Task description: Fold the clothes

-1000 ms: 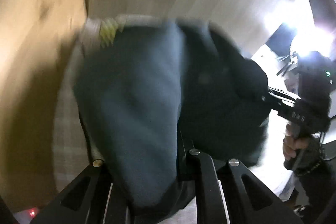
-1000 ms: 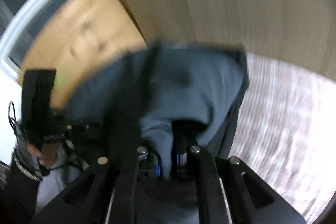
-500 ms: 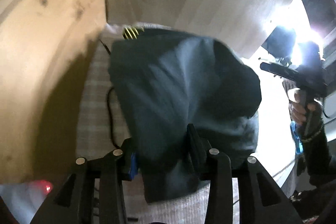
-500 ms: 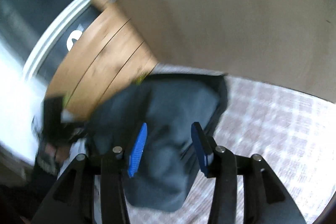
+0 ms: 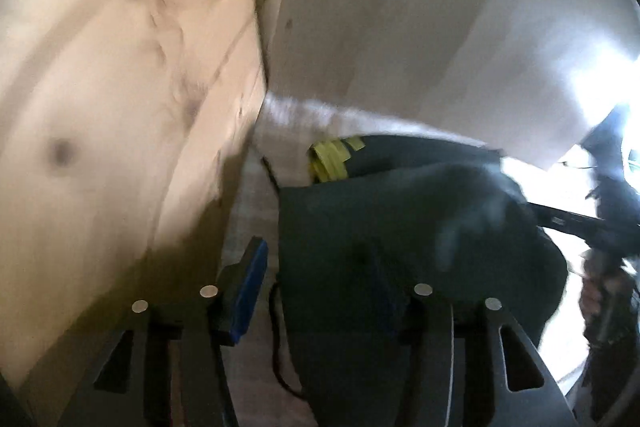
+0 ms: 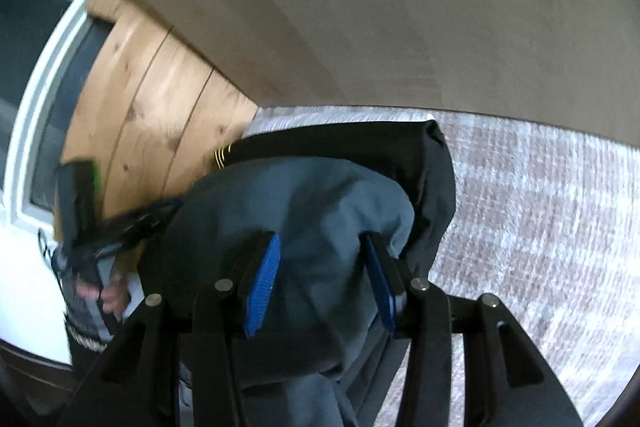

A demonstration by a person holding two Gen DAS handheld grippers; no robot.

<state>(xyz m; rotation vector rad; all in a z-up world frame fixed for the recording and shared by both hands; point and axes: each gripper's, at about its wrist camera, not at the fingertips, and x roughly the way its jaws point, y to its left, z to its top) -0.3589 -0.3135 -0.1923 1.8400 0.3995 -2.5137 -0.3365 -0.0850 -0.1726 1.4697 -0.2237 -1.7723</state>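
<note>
Pale knotted pine boarding (image 5: 120,99) on the left, meeting a plain beige wall (image 5: 420,19) at the corner, both close behind the work. Checked woven bedcover (image 6: 540,211) beneath, grey and white, carrying two garments stacked: one dark grey-blue garment (image 6: 304,227) lying bunched on top of one black garment (image 6: 420,163) with a yellow-striped patch (image 5: 330,157) near the corner. Thin dark cord (image 5: 276,327) trailing on the cover beside the left edge of the pile. Left gripper (image 5: 320,291) with jaws opening, one blue pad (image 5: 250,291) clear of the cloth on its left, the other finger hidden against the fabric; no pinch visible. Right gripper (image 6: 324,279) parted partway, two blue pads (image 6: 264,283) straddling a fold of the grey-blue garment, not pressing on it. White-framed window (image 6: 36,75) at far left of the right wrist view.
</note>
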